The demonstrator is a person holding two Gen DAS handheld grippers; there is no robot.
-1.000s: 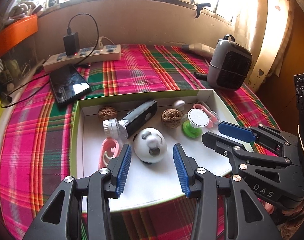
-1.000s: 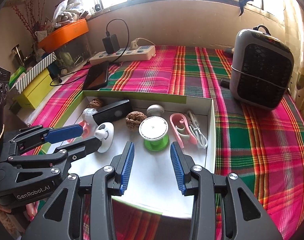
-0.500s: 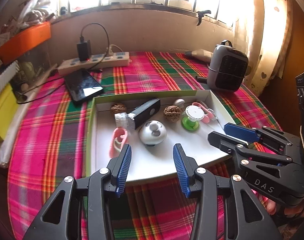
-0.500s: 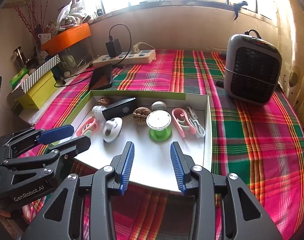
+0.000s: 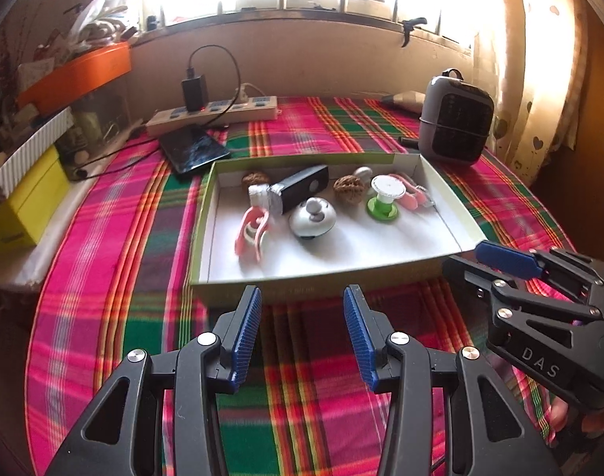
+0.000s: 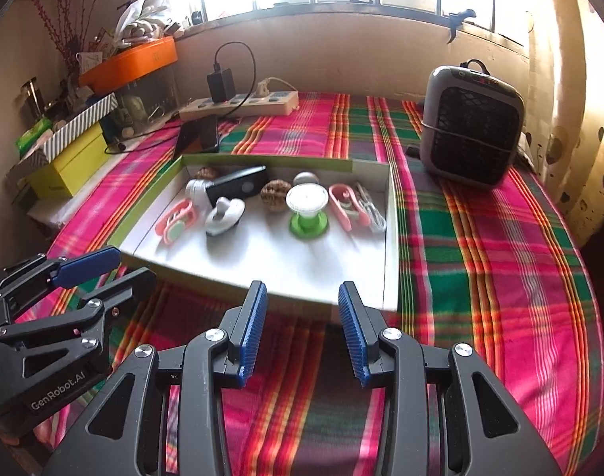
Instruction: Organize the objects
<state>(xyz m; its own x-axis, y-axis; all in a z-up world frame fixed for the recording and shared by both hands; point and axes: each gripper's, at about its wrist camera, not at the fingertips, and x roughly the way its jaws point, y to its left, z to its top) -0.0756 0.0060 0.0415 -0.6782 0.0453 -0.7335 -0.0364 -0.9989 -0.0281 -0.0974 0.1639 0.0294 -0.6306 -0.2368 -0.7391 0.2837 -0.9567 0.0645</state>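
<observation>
Both claws (image 5: 298,331) (image 6: 302,327) empty, gaping, short of box (image 5: 314,277)

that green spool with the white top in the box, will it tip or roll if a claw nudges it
The green spool stands upright on a narrow stem with a wide top, so a high nudge would probably tip it. Once on its side, its round flanges would likely roll. It looks like light plastic.

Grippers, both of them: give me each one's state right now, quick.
Left gripper: open, nothing between its blue ribbed pads, short of the shallow green-sided cardboard box.
Right gripper: open, holding nothing.
</observation>
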